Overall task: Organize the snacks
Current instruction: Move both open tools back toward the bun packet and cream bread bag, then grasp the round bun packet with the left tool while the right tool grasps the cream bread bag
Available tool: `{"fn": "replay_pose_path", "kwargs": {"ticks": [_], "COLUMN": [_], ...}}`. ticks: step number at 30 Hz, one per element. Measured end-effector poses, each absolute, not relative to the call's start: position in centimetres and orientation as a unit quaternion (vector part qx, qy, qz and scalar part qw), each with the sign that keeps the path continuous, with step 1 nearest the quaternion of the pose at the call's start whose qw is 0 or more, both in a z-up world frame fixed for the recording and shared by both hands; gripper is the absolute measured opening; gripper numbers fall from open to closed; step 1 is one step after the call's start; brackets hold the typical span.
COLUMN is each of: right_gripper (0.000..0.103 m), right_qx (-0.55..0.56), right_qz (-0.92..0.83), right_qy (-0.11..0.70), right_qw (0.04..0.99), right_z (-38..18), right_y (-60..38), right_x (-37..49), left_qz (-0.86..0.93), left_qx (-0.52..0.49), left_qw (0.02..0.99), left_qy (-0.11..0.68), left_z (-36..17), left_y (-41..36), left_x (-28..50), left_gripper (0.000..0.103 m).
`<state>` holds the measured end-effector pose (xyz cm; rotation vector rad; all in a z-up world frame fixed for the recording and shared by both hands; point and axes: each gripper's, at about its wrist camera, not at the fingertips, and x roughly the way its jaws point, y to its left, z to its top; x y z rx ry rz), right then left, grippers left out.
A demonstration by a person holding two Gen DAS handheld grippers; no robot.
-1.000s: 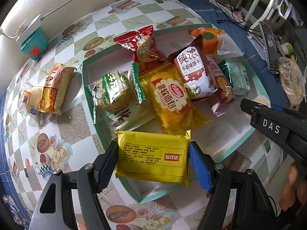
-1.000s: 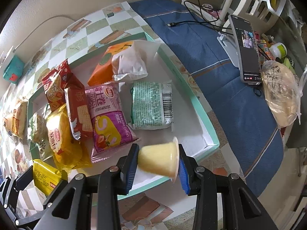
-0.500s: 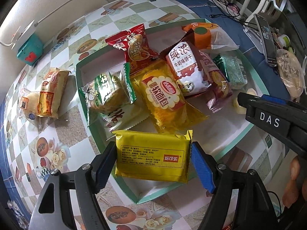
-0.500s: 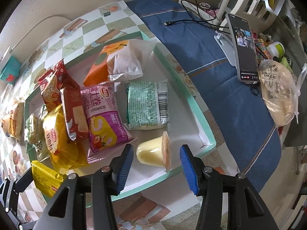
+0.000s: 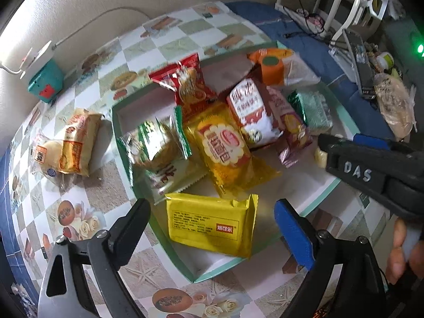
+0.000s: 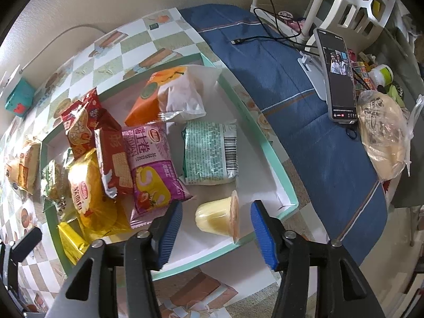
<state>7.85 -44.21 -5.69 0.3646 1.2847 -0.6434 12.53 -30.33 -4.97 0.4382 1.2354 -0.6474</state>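
Both sets of jaws have just been opening, and each has let go of its load since the earlier frames; the left gripper now stands wide, its pads clear of the yellow packet, which lies flat between them in the near corner of the tray; the right gripper stands part open, and the jelly cup that it carried lies on its side on the tray floor between the pads, touching neither, near the tray's corner at the blue cloth side.

Step in hand: release of two snacks into the tray, judged complete for both items; the tray already holds several packets, among them the green packet, the pink packet and the orange packet.

Remaining work, as a judgement: two bread packets lie on the worktop outside the tray, just beside its far-left wall; these appear to be the next items to collect.

Next move calls for: lifting both grippers straight up so that the pads do not drag the released items; then carrying the left gripper across the tray wall to the bread packets, jaws kept wide enough to span one packet; the jelly cup may roll if nudged, so the right gripper should withdraw without side motion.
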Motion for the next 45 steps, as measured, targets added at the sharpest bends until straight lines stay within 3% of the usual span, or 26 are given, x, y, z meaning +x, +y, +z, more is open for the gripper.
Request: {"fn": "replay_pose_path", "kwargs": {"ticks": [2, 5, 8, 9, 17, 23, 28, 32, 34, 35, 39, 42, 43, 45], "right_gripper": [0.064, 0.078, 0.093, 0.103, 0.103, 0.103, 0.092, 0.089, 0.089, 0.089, 0.086, 0.075, 0.059, 0.056], "right_qx": [0.168, 0.166, 0.165, 0.168, 0.178, 0.191, 0.227, 0.218, 0.212, 0.209, 0.205, 0.209, 0.202, 0.207], "right_qz": [-0.289, -0.284, -0.278, -0.277, -0.2, -0.082, -0.029, -0.03, -0.03, -0.032, -0.046, -0.044, -0.042, -0.039], "right_qy": [0.579, 0.567, 0.553, 0.546, 0.483, 0.501, 0.556, 0.572, 0.575, 0.577, 0.592, 0.594, 0.592, 0.592], "right_qw": [0.744, 0.755, 0.768, 0.773, 0.834, 0.84, 0.799, 0.79, 0.79, 0.789, 0.778, 0.775, 0.779, 0.778], "right_z": [-5.2, -4.5, -3.9, -3.7, 0.5, -0.9, -5.9, -8.5, -9.1, -9.5, -11.1, -12.0, -11.9, -11.9], "right_y": [-44.0, -43.7, -43.4, -43.4, -39.3, -31.4, -27.4, -25.9, -25.4, -25.3, -25.3, -25.1, -25.0, -25.0], "right_x": [7.8, 8.0, 8.3, 8.5, 14.0, 22.8, 28.2, 30.1, 30.8, 31.2, 32.2, 32.4, 32.3, 32.1], "left_qz": [-0.296, -0.292, -0.298, -0.295, -0.102, -0.058, -0.081, -0.083, -0.083, -0.078, -0.077, -0.074, -0.072, -0.068], "left_qx": [0.193, 0.178, 0.156, 0.144, -0.012, -0.12, -0.151, -0.172, -0.173, -0.167, -0.175, -0.17, -0.172, -0.177], "left_qw": [0.749, 0.755, 0.76, 0.766, 0.832, 0.785, 0.753, 0.737, 0.739, 0.739, 0.743, 0.752, 0.753, 0.753], "left_qy": [0.56, 0.559, 0.555, 0.553, 0.545, 0.605, 0.635, 0.649, 0.646, 0.648, 0.642, 0.632, 0.631, 0.63], "left_z": [-4.3, -3.7, -2.8, -2.5, -1.1, -5.5, -8.9, -11.0, -11.4, -11.6, -11.7, -11.5, -11.4, -11.4], "left_y": [-29.9, -28.8, -26.6, -25.6, -11.1, -7.4, -8.6, -9.2, -9.4, -9.5, -9.2, -8.5, -8.2, -7.5], "left_x": [12.8, 13.6, 14.8, 15.4, 26.4, 33.2, 35.4, 36.5, 36.9, 36.9, 36.7, 36.2, 36.0, 35.6], "left_gripper": [0.095, 0.095, 0.095, 0.095, 0.095, 0.095, 0.095, 0.093, 0.082, 0.067, 0.063, 0.06, 0.059, 0.058]}}
